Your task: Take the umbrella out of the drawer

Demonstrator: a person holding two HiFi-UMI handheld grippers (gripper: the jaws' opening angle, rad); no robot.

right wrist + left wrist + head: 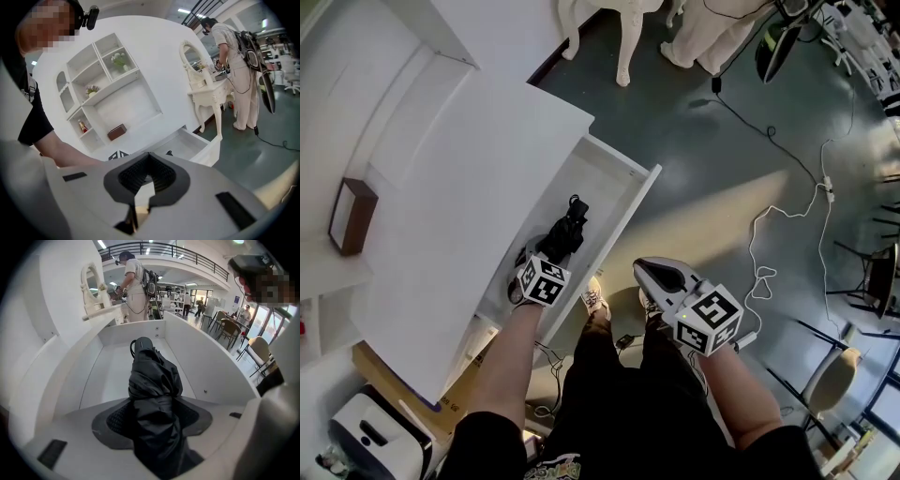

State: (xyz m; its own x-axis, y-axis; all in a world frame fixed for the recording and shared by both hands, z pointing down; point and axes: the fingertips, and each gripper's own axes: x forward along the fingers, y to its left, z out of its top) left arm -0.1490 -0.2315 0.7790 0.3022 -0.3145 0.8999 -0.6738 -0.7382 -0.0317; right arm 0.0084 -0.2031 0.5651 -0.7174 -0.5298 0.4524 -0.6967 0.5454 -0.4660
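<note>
White drawer (614, 173) stands pulled out, the umbrella (564, 232) lying at its end nearest the person, left tongs (154, 420) spread wide astride it but not yet pinching, right tongs (140, 201) shut, empty, outside the drawer's front; next, I judge, squeeze and lift clear.

Brown box (352, 216): on a white shelf (328, 267), far left.
Cable (787, 211): white, snaking over the grey-green floor (722, 178).
Dressing table (206, 91): white, oval mirror on top.
Person (234, 70): pale clothes, backpack, standing at the dressing table.
Cardboard box (394, 380): lower left, partly hidden.
Chair (834, 370): pale seat, lower right.
</note>
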